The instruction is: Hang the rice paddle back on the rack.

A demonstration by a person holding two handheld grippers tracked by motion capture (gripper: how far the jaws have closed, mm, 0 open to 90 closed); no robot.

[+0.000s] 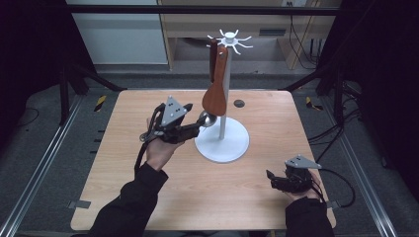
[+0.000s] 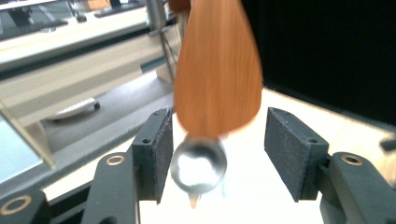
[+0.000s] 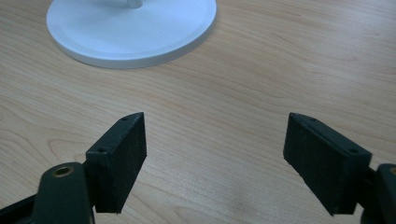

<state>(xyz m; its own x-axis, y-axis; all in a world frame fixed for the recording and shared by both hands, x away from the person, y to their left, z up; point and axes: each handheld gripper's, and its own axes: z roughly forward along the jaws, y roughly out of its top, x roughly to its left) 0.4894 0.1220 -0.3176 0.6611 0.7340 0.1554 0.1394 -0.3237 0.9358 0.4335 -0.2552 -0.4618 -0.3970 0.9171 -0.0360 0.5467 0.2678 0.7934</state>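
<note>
Here, left gripper [image 2: 219, 156] agape, spoon [image 2: 199, 165] between

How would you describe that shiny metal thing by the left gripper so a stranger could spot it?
Find the white rack mid-table. A wooden spatula hangs from it; just below its blade, between the left gripper's open jaws, sits the ladle bowl: round, mirror-bright steel.

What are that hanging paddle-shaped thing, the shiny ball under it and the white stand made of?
The hanging spatula looks like wood: reddish-brown with fine grain lines and a smooth, perhaps oiled finish. The round shiny piece between the left gripper jaws looks like polished metal, since it mirrors light; it may be a ladle or spoon bowl. The stand is matte white, painted metal or plastic; the pictures cannot settle which.
</note>
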